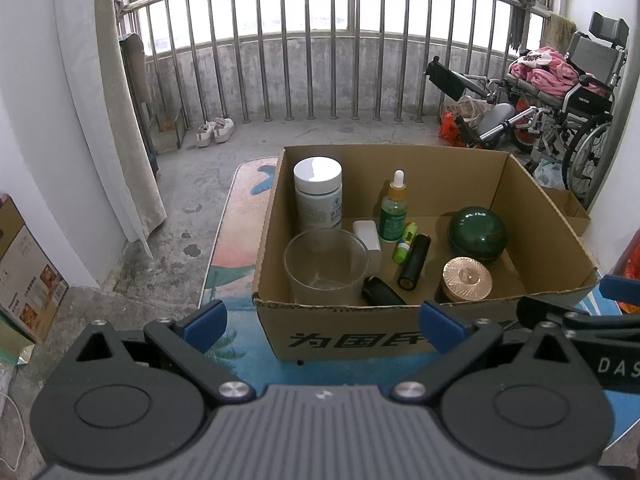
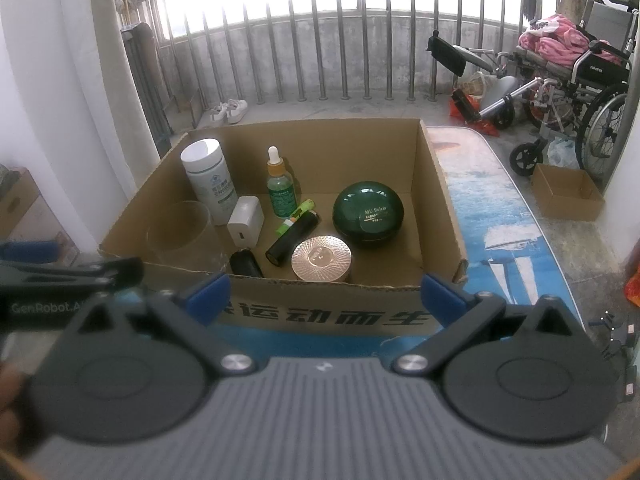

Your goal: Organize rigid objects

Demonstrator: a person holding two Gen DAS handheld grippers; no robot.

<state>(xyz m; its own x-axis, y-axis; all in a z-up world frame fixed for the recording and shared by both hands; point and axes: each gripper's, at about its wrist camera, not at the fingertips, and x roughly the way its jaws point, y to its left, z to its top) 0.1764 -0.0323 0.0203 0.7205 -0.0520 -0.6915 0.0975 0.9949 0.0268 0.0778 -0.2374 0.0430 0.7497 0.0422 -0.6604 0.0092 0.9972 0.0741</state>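
An open cardboard box [image 1: 352,338] [image 2: 436,184] stands on a printed mat. Inside are a white bottle [image 1: 319,196] [image 2: 209,182], a clear glass cup [image 1: 326,266] [image 2: 180,234], a green dropper bottle [image 1: 394,210] [image 2: 281,186], a white adapter [image 1: 367,236] [image 2: 245,222], a black tube [image 1: 414,262] [image 2: 292,239], a dark green round jar [image 1: 477,234] [image 2: 368,215] and a rose-gold lidded jar [image 1: 466,278] [image 2: 321,259]. My left gripper [image 1: 322,326] and right gripper [image 2: 324,300] both hang open and empty just before the box's near wall.
The printed mat [image 1: 232,220] [image 2: 496,220] lies on concrete floor. A wheelchair [image 1: 568,104] [image 2: 576,72] with pink cloth stands at the far right. A small cardboard box [image 2: 566,192], shoes [image 1: 215,130] and a metal railing [image 1: 320,60] lie beyond. A carton [image 1: 24,276] sits left.
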